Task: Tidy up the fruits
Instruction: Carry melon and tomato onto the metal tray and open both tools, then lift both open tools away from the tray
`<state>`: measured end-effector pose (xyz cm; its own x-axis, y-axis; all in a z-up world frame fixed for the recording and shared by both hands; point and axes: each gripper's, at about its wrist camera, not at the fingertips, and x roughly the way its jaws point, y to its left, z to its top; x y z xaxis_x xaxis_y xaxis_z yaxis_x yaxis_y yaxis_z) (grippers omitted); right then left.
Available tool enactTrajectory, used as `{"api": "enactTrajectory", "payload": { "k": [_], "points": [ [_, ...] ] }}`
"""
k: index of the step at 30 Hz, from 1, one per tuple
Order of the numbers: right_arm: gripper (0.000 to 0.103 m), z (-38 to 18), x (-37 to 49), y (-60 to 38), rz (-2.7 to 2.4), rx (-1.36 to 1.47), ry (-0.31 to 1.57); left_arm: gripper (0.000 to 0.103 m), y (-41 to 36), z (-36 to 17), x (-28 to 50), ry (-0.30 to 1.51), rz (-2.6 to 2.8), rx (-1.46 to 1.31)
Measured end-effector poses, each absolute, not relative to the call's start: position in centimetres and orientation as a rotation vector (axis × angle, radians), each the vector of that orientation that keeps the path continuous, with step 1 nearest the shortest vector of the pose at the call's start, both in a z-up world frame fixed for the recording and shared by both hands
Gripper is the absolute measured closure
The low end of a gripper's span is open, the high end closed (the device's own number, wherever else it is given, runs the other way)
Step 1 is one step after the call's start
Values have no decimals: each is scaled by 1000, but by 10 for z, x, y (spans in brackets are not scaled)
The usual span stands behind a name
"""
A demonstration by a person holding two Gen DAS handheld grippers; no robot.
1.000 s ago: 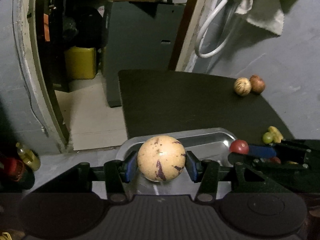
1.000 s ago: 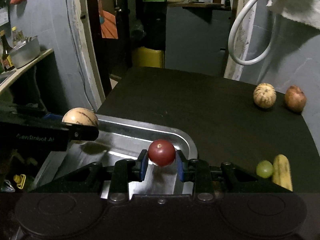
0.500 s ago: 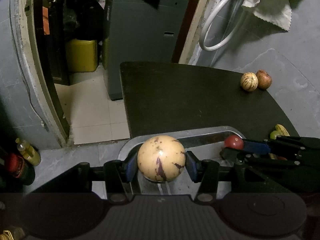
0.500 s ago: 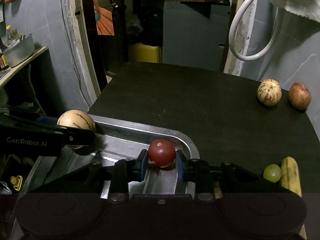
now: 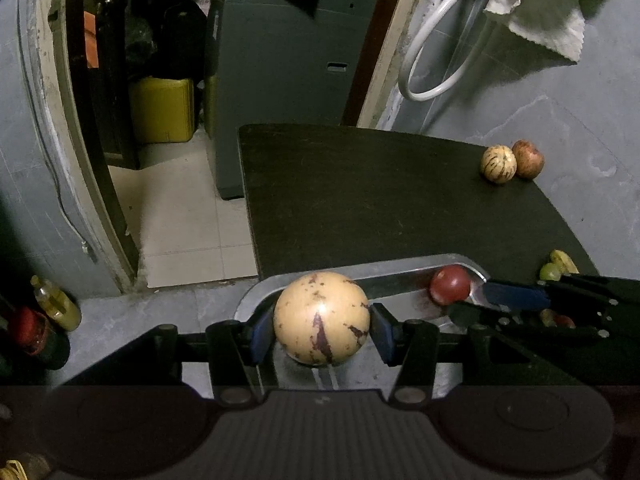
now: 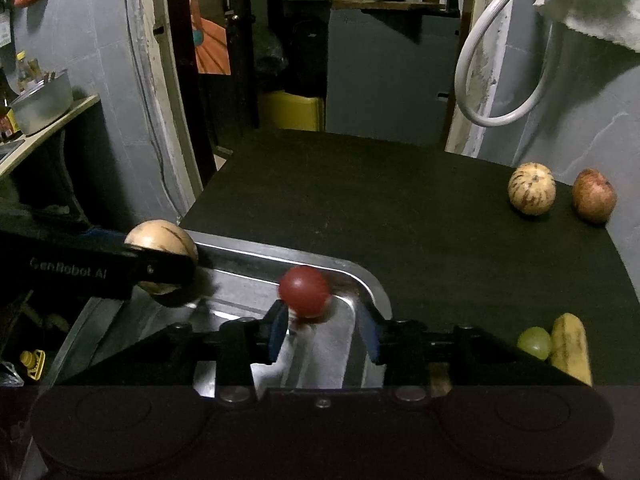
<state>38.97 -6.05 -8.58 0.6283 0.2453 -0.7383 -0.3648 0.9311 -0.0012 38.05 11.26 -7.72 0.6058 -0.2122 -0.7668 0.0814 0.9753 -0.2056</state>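
Note:
My left gripper (image 5: 320,334) is shut on a round cream fruit with purple streaks (image 5: 321,317), held just above the near left part of a metal tray (image 5: 400,270). In the right wrist view that fruit (image 6: 160,240) shows at the left, behind the left gripper's black finger. My right gripper (image 6: 323,330) hangs over the tray's (image 6: 360,276) far right corner with its jaws opening. A small red fruit (image 6: 304,291), blurred, sits just ahead of the blue pads and is no longer pinched. The same red fruit (image 5: 450,285) appears in the left wrist view.
A striped pale fruit (image 6: 531,194) and a reddish fruit (image 6: 593,195) lie at the black table's far right by the wall. A green grape (image 6: 534,342) and a banana (image 6: 570,348) lie right of the tray. The table's left edge drops to a tiled floor (image 5: 192,216).
The right jaws have spread apart and the red fruit has slipped forward out of the pads over the tray. The left gripper still holds the cream fruit in the same spot.

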Motion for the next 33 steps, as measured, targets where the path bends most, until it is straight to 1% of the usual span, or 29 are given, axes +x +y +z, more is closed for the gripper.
{"api": "enactTrajectory", "payload": {
  "k": [6,8,9,13,15,17,18,20,23,33],
  "points": [
    [44,-71,373,-75,345,-147,790,41,109,-68,375,891,-176,-156],
    [37,-66,366,-83,340,-141,778,35,107,-63,370,879,-167,-160],
    [36,-63,363,-87,338,-137,772,33,106,-60,367,872,-163,-162],
    [26,-51,344,-103,333,-117,749,19,102,-48,349,838,-141,-158],
    [22,-46,333,-111,331,-111,738,16,100,-42,338,827,-133,-159],
    [15,-40,323,-120,333,-104,727,5,98,-37,324,815,-123,-164],
    [14,-38,317,-124,335,-101,723,4,97,-35,317,807,-115,-166],
    [8,-33,305,-132,342,-95,715,2,95,-30,302,796,-109,-166],
    [5,-28,290,-143,355,-90,712,1,90,-26,275,788,-103,-164],
    [1,-31,234,-170,407,-106,742,1,73,-29,191,832,-74,-144]
  ]
}}
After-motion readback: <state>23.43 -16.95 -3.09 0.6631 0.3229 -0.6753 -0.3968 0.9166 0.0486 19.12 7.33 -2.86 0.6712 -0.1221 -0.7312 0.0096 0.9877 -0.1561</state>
